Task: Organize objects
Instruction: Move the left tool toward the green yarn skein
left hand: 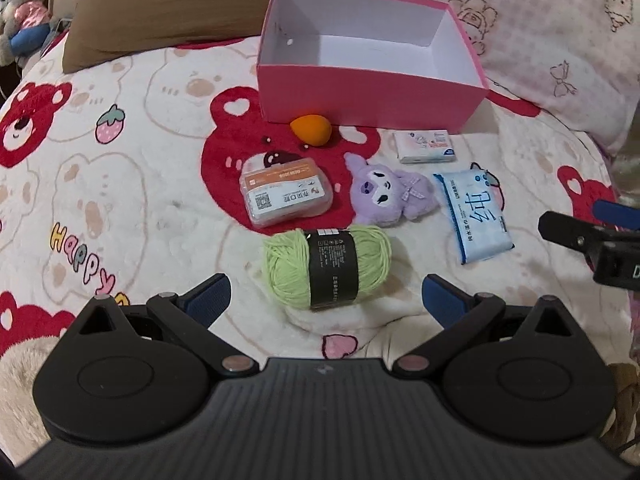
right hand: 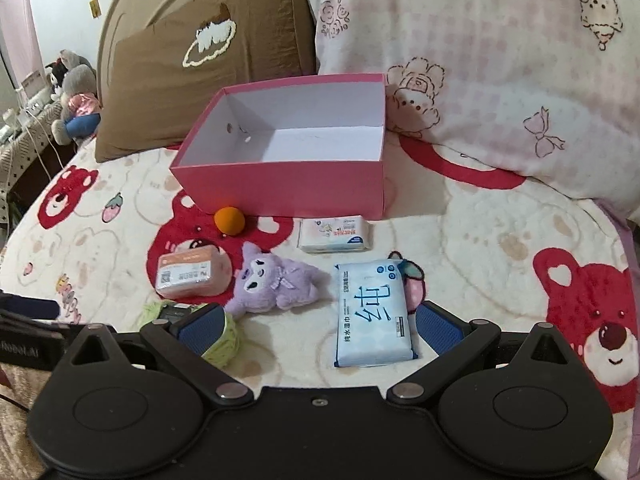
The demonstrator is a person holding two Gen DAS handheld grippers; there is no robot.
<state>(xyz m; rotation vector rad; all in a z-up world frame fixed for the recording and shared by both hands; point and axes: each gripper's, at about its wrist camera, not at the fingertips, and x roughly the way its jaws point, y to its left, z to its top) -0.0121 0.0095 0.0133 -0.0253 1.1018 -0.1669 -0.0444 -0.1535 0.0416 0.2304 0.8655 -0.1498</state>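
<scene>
An empty pink box (left hand: 360,96) (right hand: 296,188) stands on the bed. In front of it lie an orange egg-shaped sponge (left hand: 311,128) (right hand: 229,220), a clear case with an orange label (left hand: 285,196) (right hand: 192,276), a purple plush toy (left hand: 386,194) (right hand: 276,280), a small tissue pack (left hand: 425,146) (right hand: 336,234), a blue wet-wipe pack (left hand: 476,216) (right hand: 374,316) and a green yarn ball (left hand: 326,266) (right hand: 224,340). My left gripper (left hand: 326,300) is open just short of the yarn. My right gripper (right hand: 318,328) is open, with the wipe pack's near end between its fingers, untouched.
A bear-print blanket (left hand: 140,160) (right hand: 500,248) covers the bed. A brown pillow (left hand: 180,4) (right hand: 208,64) and a pink-checked pillow (left hand: 540,32) (right hand: 500,60) lie behind the box. Soft toys (right hand: 74,100) sit at the far left. The right gripper's body (left hand: 600,244) shows at the left wrist view's right edge.
</scene>
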